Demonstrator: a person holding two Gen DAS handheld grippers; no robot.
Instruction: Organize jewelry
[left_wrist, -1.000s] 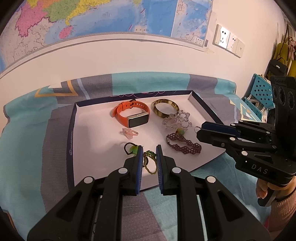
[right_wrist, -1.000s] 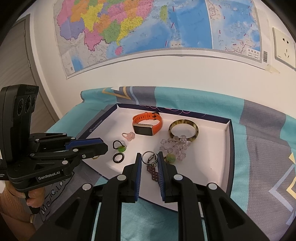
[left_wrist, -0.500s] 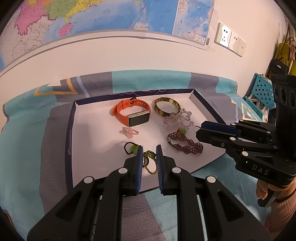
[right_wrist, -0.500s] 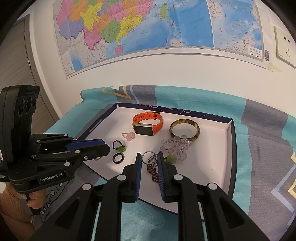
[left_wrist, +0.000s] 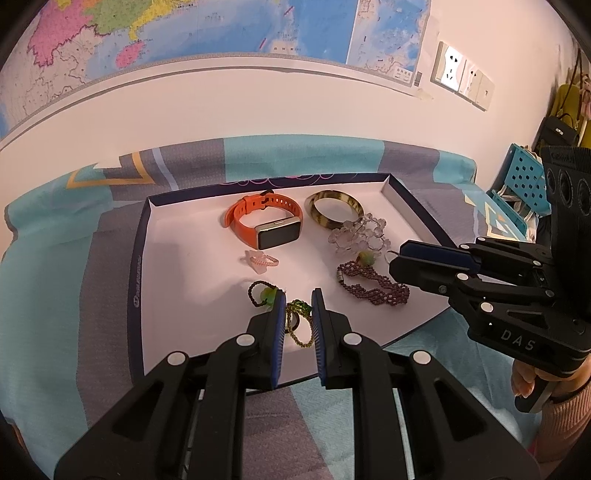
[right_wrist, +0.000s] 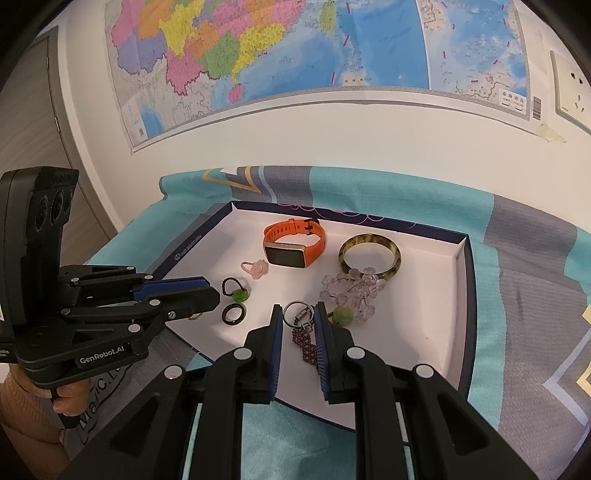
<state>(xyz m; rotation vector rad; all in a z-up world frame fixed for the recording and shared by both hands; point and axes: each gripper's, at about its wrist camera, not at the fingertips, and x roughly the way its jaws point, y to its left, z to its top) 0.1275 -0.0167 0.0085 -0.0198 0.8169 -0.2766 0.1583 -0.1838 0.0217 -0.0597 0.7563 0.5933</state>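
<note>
A shallow white tray (left_wrist: 142, 258) with a dark rim holds the jewelry: an orange watch (left_wrist: 266, 225), a mottled bangle (left_wrist: 334, 209), a clear bead bracelet (left_wrist: 360, 236), a purple beaded bracelet (left_wrist: 373, 288), a pink ring (left_wrist: 260, 260), a black cord with a green bead (left_wrist: 264, 293) and a green-gold chain (left_wrist: 299, 321). My left gripper (left_wrist: 298, 295) hovers over that chain, shut and holding nothing. My right gripper (right_wrist: 298, 308) hangs shut over the purple bracelet's key ring (right_wrist: 295, 312), not gripping it. A black ring (right_wrist: 233, 314) lies by the left gripper's tip (right_wrist: 210, 291).
The tray lies on a teal and grey cloth (left_wrist: 55, 258) against a white wall with a map (right_wrist: 295, 55) and sockets (left_wrist: 452, 72). A blue perforated crate (left_wrist: 524, 181) and hanging bags stand at the far right. A hand (right_wrist: 64, 395) grips each tool's handle.
</note>
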